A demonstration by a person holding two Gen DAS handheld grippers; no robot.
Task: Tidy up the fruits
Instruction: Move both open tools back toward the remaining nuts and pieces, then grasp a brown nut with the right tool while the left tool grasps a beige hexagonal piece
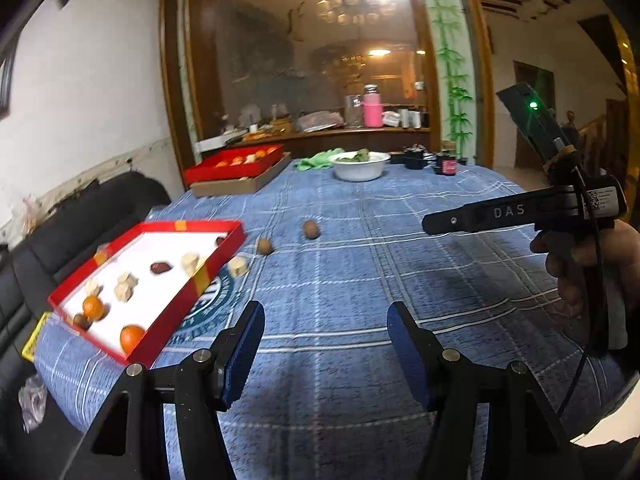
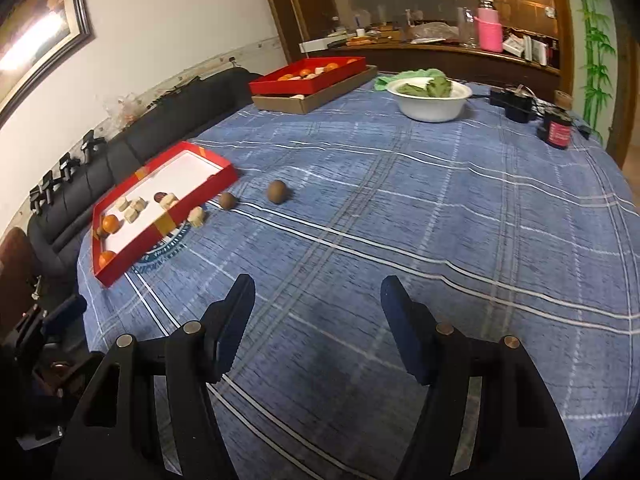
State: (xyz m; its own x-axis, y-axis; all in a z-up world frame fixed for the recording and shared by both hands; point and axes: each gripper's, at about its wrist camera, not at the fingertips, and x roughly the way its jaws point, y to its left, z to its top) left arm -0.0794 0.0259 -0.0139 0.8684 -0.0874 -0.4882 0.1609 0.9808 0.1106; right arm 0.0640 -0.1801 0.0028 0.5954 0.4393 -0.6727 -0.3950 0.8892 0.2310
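A shallow red box [image 1: 172, 320] [image 2: 216, 186] with a white floor lies at the left on the blue checked tablecloth [image 1: 360, 272] [image 2: 400, 220]. It holds two oranges [image 1: 131, 338] [image 2: 110, 223], several beige chunks [image 1: 126, 286] and a dark red fruit [image 1: 161, 267]. Just right of the box, two brown round fruits [image 1: 265, 246] [image 1: 311, 229] [image 2: 227, 201] [image 2: 277, 191] and one beige chunk [image 1: 239, 266] [image 2: 197, 216] rest on the cloth. My left gripper [image 1: 326, 320] hangs open over bare cloth, nearer than the fruits. My right gripper [image 2: 318, 292] [image 1: 432, 223] is open too, with nothing between its fingers, and a hand [image 1: 580, 268] holds it.
At the far left of the table, a second red box [image 2: 308, 80] with fruit sits on a cardboard tray [image 2: 320, 98]. A white bowl [image 1: 362, 168] [image 2: 432, 106] of greens and a dark jar [image 2: 558, 132] stand at the back. A black sofa [image 2: 120, 148] runs along the table's left edge.
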